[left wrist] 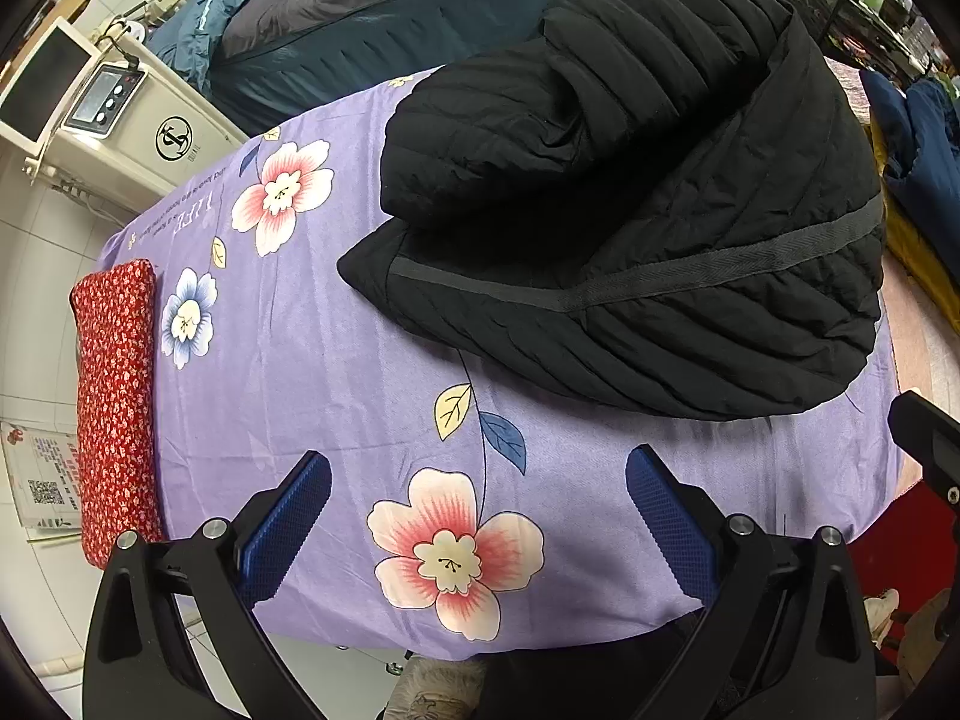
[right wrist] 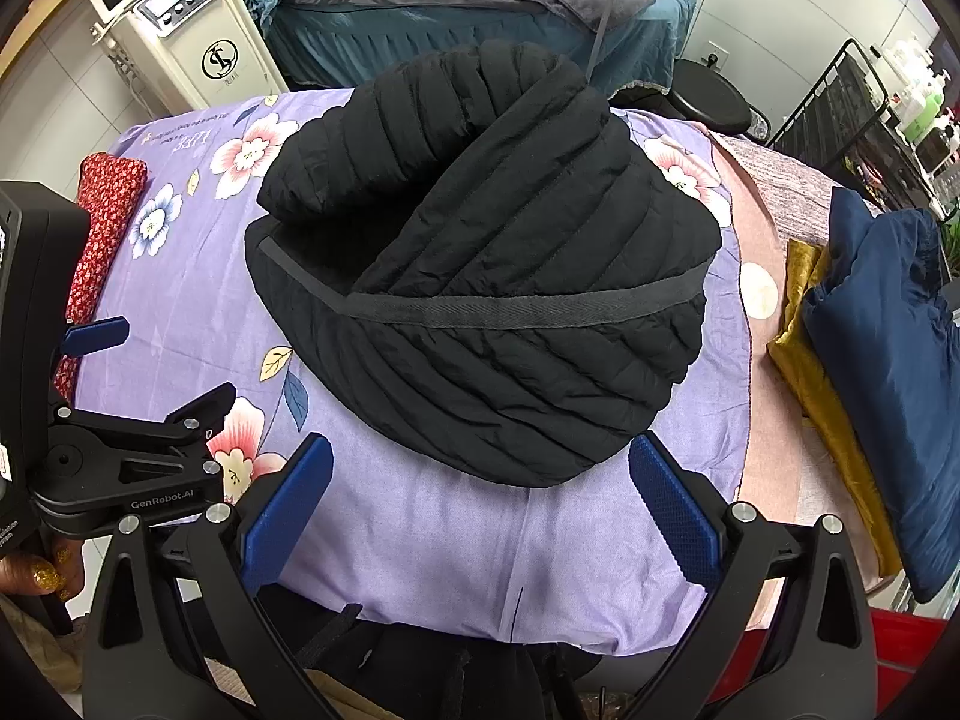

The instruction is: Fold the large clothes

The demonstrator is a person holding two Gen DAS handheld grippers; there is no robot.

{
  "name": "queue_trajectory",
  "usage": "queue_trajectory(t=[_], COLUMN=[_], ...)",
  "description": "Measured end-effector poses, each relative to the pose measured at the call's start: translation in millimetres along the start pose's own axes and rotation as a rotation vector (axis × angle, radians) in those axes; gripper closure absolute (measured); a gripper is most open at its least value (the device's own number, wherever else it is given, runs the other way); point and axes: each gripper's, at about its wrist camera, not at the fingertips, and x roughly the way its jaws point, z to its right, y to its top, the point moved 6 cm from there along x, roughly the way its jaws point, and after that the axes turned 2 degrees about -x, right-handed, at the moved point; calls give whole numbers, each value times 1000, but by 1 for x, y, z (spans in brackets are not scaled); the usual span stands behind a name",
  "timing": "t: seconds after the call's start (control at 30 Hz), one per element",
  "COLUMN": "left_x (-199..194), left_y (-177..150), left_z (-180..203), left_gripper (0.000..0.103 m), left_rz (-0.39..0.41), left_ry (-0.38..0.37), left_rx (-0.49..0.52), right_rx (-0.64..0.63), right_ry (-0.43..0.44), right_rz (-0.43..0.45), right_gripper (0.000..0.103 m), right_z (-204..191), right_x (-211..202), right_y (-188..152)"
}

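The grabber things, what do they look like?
Both look alike. The left gripper and right gripper have black plastic arms with silver bolts and bumpy blue finger pads. White "GenRobot.AI" lettering marks the left one.

Black quilted jacket [right wrist: 492, 276], folded into a puffy bundle (grey trim band across), lying on purple floral sheet [right wrist: 420, 528]

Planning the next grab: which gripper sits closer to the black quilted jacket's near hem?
Right gripper, likely: the black quilted jacket reaches between its open fingers; left gripper faces bare sheet.
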Motion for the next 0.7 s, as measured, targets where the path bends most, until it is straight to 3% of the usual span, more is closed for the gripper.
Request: queue_trajectory(t=[0.4,0.7], left_x=[2,-40], left_y=[3,21], left_z=[4,8], left_gripper=[6,6], left_rz=[-6,163], left_ry=[12,54], left_rx=[3,20], right_rx=[8,14], right_ry=[10,12], right_rz=[-6,76], right_gripper=[5,5], right_z=[6,19], right_x=[6,-6], right_y=[-2,11])
